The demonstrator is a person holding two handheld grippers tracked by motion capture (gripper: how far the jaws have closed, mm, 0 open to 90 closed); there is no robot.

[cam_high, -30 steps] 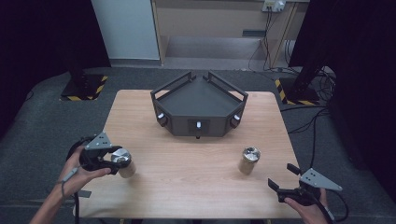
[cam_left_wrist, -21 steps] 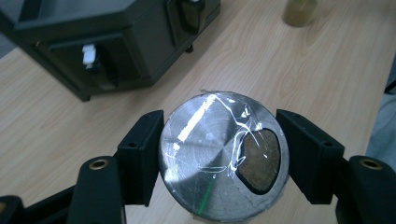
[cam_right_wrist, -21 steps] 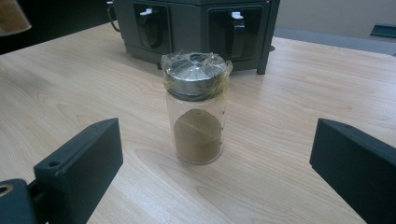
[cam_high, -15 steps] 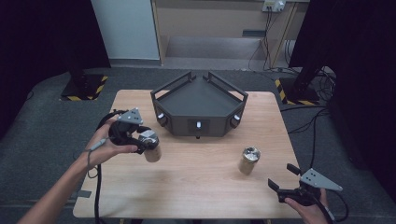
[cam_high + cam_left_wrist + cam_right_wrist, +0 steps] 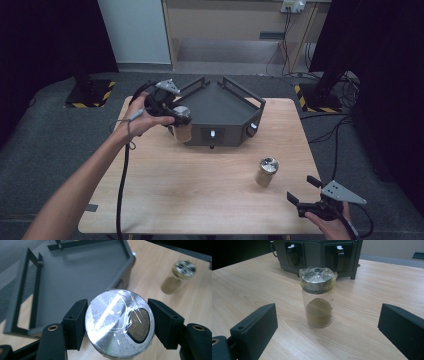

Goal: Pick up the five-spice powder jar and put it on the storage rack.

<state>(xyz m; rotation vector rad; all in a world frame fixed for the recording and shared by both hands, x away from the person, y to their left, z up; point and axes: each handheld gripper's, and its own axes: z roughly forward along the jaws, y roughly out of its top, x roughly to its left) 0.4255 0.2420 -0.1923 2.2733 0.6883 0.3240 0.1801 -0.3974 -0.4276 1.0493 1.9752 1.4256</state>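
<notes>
Now the left gripper (image 5: 176, 116) squeezes a jar (image 5: 119, 323) at the tray's (image 5: 222, 102) edge. Next, lower it inside. The right gripper (image 5: 306, 197) waits open near the other jar (image 5: 319, 297).

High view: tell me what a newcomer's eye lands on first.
The left gripper, shut on a jar, holds it in the air at the near-left edge of the dark tray. A second jar stands on the table, ahead of the open right gripper.

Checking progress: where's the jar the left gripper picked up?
High view, left: the jar is clamped in the left gripper, lifted beside the dark tray's left front edge.
</notes>
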